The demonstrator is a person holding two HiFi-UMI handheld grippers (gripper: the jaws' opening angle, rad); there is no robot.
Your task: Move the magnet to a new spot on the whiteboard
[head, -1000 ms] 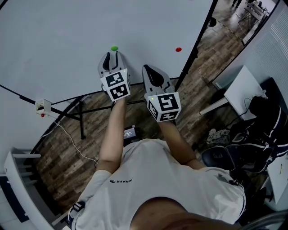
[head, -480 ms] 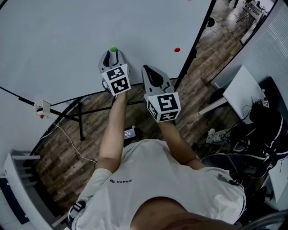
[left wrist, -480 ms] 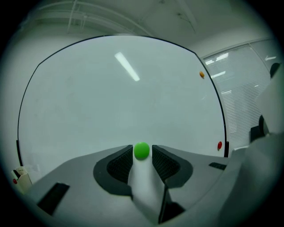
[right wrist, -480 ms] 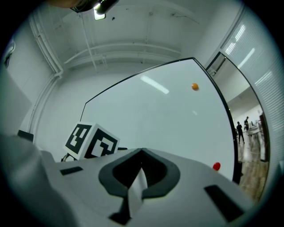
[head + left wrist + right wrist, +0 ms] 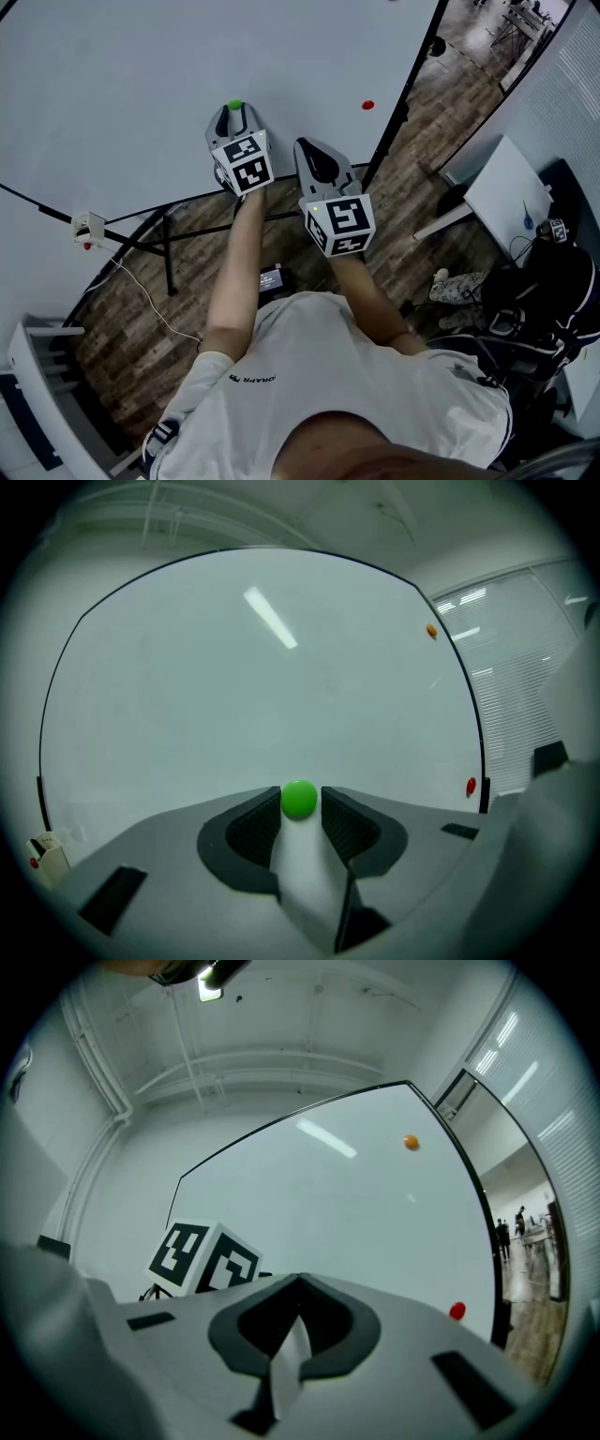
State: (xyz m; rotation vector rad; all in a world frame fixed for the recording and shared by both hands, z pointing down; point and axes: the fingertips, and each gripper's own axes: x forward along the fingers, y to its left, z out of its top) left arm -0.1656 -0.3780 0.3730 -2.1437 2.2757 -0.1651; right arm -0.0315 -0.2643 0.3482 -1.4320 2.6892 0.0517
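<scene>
Left claw [image 5: 300, 810] is up against the whiteboard [image 5: 141, 75], pointing level, and its jaws have just been easing apart. They're parted now, with the green magnet [image 5: 299, 799] stuck on the board right between the tips and a sliver of gap showing at the right pad. Right claw [image 5: 299, 1282] is just beside it, jaws pressed together, nothing in them. Red magnet [image 5: 367, 105] sits off to the right of both claws, near the board's edge. Orange magnet [image 5: 411, 1142] is higher up.
</scene>
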